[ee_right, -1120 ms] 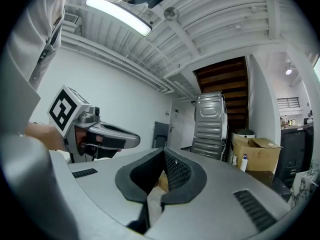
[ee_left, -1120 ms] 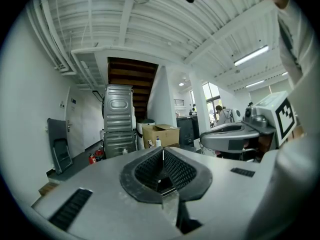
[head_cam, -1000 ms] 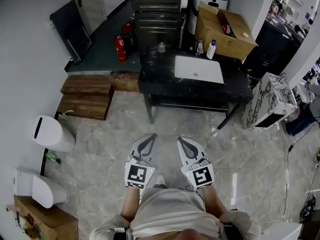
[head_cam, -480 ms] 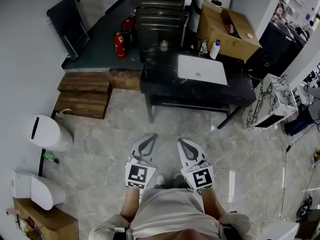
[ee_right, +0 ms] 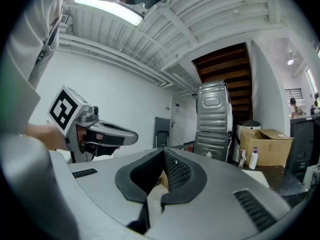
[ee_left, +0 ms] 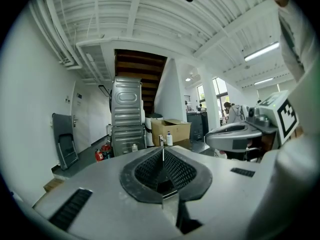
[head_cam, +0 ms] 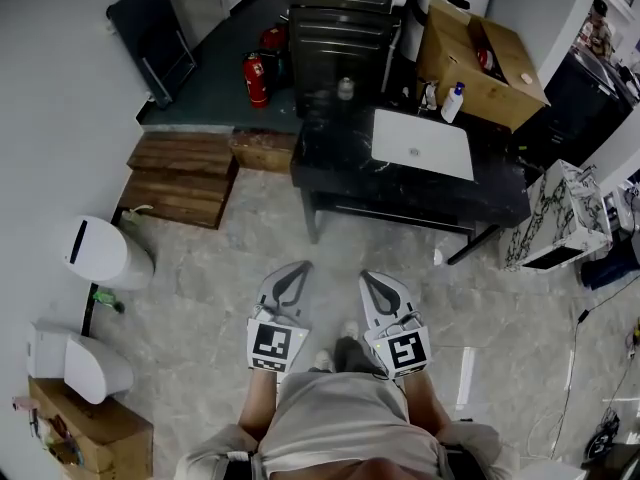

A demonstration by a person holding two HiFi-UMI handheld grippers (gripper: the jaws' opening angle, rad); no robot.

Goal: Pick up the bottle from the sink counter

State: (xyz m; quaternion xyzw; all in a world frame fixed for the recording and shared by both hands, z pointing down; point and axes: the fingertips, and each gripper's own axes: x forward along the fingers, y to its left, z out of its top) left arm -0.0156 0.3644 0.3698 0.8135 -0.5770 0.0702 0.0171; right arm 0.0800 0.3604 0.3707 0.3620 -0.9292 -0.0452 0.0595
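A white bottle (head_cam: 455, 102) with a blue cap stands at the back right of the black sink counter (head_cam: 340, 158), beside the faucet and behind the white basin (head_cam: 422, 145). It also shows far off as the white bottle (ee_left: 169, 139) in the left gripper view and the white bottle (ee_right: 253, 159) in the right gripper view. A small clear jar (head_cam: 346, 89) sits at the counter's back left. My left gripper (head_cam: 296, 271) and right gripper (head_cam: 368, 277) are held side by side over the floor, well short of the counter. Both are shut with nothing between the jaws.
A cardboard box (head_cam: 482, 50) sits behind the counter, next to stacked metal cabinets (head_cam: 342, 13). A red fire extinguisher (head_cam: 256, 78) and wooden steps (head_cam: 182, 178) lie to the left. A white bin (head_cam: 102, 253) stands at far left, a marble-patterned cabinet (head_cam: 560, 218) at right.
The counter and everything around it have slid down and right in the head view, so I am closer to it. Both grippers keep the same shut pose.
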